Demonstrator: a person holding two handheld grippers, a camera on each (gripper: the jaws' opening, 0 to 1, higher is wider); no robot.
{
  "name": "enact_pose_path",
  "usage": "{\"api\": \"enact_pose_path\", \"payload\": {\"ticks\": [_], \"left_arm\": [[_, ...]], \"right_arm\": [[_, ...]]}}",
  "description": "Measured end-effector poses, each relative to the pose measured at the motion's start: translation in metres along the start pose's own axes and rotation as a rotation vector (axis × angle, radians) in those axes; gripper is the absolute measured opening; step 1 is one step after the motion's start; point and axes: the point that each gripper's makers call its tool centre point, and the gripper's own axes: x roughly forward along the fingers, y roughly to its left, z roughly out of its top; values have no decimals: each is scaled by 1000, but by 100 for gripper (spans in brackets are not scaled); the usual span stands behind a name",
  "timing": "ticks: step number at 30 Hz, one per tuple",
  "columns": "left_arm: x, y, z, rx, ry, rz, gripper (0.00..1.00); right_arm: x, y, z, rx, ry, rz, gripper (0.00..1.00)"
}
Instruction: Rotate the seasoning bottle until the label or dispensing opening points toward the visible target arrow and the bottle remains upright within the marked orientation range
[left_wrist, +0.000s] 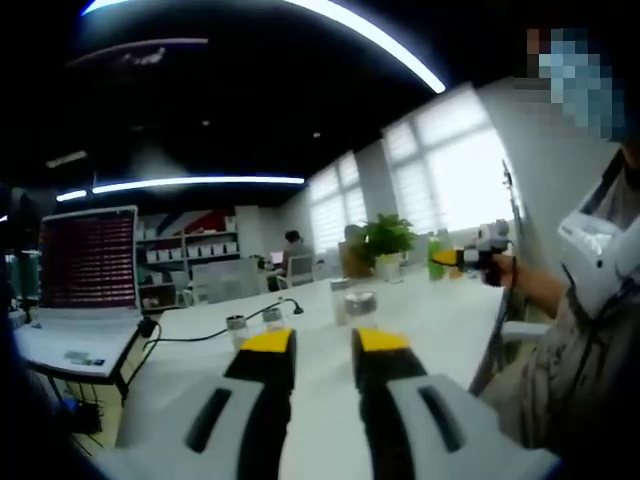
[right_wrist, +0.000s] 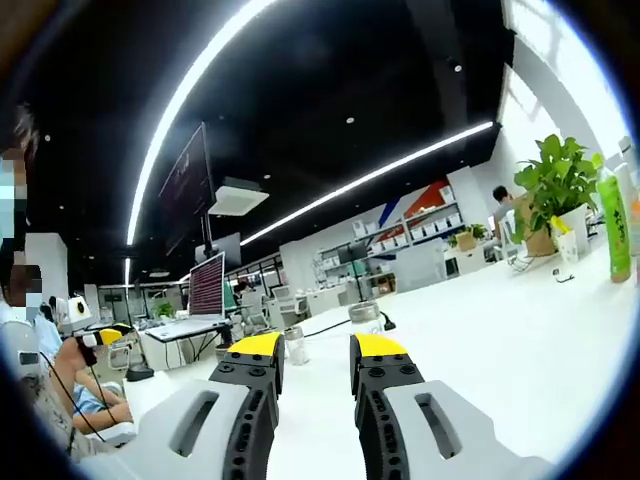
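Both tongs, left (left_wrist: 322, 345) and right (right_wrist: 314, 350), stand released above the worktop (right_wrist: 520, 350). We judge the seasoning bottle (left_wrist: 341, 298) light, rigid, possibly slippery; grasp mid-body.

A potted plant (left_wrist: 385, 243) and laptop (left_wrist: 88, 262) sit on the white table (left_wrist: 440, 325).

Small clear seasoning bottle (left_wrist: 340, 299) stands upright on the white table (left_wrist: 430, 330).
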Motion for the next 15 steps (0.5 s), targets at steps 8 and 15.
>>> {"api": "enact_pose_path", "payload": {"ticks": [8, 15], "left_arm": [[-6, -9, 3, 5, 8, 14, 24], [-13, -3, 2, 8, 16, 47, 24]], "right_arm": [[30, 1, 8, -25, 2, 37, 30], [50, 6, 17, 19, -11, 60, 36]]}}
